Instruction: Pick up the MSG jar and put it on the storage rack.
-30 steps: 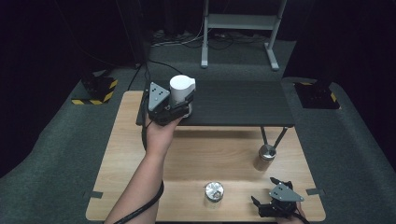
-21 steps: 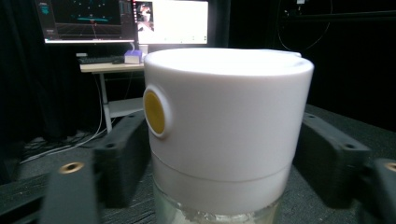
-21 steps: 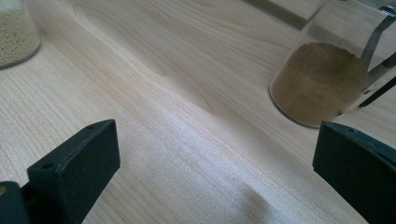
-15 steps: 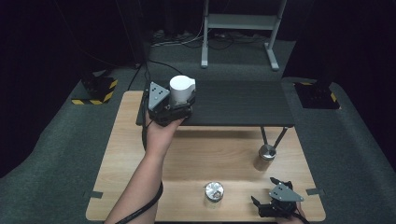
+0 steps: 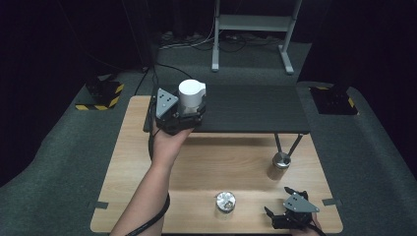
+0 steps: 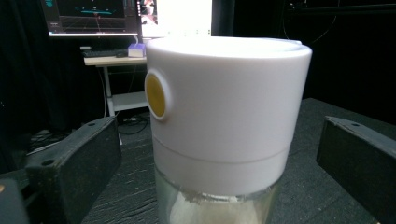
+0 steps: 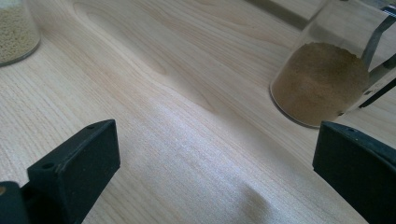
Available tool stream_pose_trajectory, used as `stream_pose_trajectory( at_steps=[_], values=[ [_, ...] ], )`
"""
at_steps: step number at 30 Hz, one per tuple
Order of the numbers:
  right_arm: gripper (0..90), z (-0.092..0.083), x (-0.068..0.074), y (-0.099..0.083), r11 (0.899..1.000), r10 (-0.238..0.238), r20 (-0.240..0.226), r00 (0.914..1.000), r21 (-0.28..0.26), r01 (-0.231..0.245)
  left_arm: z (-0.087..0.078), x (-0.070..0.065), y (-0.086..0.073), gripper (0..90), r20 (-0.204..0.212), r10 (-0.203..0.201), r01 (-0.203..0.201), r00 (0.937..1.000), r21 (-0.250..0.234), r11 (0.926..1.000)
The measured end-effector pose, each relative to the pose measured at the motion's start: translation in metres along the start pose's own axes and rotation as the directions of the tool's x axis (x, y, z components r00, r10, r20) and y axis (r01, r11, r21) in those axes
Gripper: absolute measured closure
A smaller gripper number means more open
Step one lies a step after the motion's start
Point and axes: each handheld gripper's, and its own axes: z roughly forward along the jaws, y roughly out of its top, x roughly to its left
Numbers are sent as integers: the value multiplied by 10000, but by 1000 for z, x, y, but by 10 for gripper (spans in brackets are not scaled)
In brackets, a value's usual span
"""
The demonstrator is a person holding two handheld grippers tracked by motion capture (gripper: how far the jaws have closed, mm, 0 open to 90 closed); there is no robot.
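A clear jar with a tall white lid (image 5: 192, 93) stands upright on the left end of the black raised shelf (image 5: 255, 110). My left gripper (image 5: 190, 110) is around it at lid height. Its jaws have just been opening. In the left gripper view the jar (image 6: 224, 121) stands between the two black jaws with a gap on each side, so my left gripper (image 6: 217, 156) is open. My right gripper (image 5: 278, 201) rests low at the table's front right. It is open, with bare wood between its jaws (image 7: 215, 172).
A jar of brown powder (image 5: 281, 164) (image 7: 322, 81) stands on the wooden table (image 5: 147, 196) by the shelf's thin legs. A metal-lidded jar (image 5: 225, 201) of pale grains (image 7: 16, 28) sits near the front edge. Dark carpet surrounds the table.
The left gripper's jaws look slightly wider around the white-lidded jar than a second ago. Neither hand nor any jar has shifted.
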Motion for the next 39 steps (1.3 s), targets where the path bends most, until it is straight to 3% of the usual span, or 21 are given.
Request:
stream_pose_trajectory(
  at_steps=[21,39],
  values=[
    [0,-1,1,0,9999,-103,90,9999,-5,103,-28,-8,-7,3,-15,63,-63,10000,166,9998],
    [0,1,1,1,9998,-108,0,9999,186,108,-51,-12,-29,2,-299,124,-115,9995,303,9995]
  ],
)
